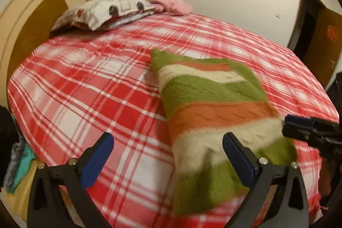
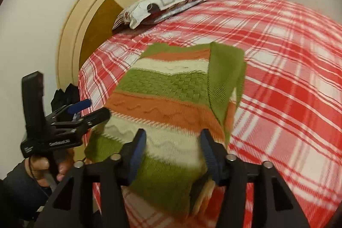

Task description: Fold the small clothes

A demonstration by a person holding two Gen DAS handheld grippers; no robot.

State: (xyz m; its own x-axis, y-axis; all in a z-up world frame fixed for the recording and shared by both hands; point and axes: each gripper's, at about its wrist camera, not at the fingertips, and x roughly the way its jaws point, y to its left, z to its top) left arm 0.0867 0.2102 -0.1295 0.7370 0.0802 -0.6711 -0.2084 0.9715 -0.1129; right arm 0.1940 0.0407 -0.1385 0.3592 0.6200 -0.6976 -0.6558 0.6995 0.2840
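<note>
A knitted sweater [image 1: 213, 99] striped green, orange and cream lies partly folded on the red plaid bedspread [image 1: 85, 89]. My left gripper [image 1: 168, 142] is wide open at the sweater's near left edge. Its right finger [image 1: 237, 153] is over the cream stripe, its left finger over bare bedspread, and nothing is gripped. In the right wrist view my right gripper [image 2: 173, 142] stands open astride the sweater's [image 2: 166, 87] near end. Cloth lies between the pads, which do not pinch it. A green sleeve [image 2: 226, 69] is folded across the top right. The left gripper [image 2: 94, 110] shows at the sweater's left edge.
A patterned pillow [image 1: 102, 12] and a pink cloth [image 1: 171, 3] lie at the head of the bed, against a round cream headboard [image 1: 32, 20]. A person's hand [image 2: 40, 166] holds the left gripper's handle. The right gripper [image 1: 287, 125] reaches in from the right edge.
</note>
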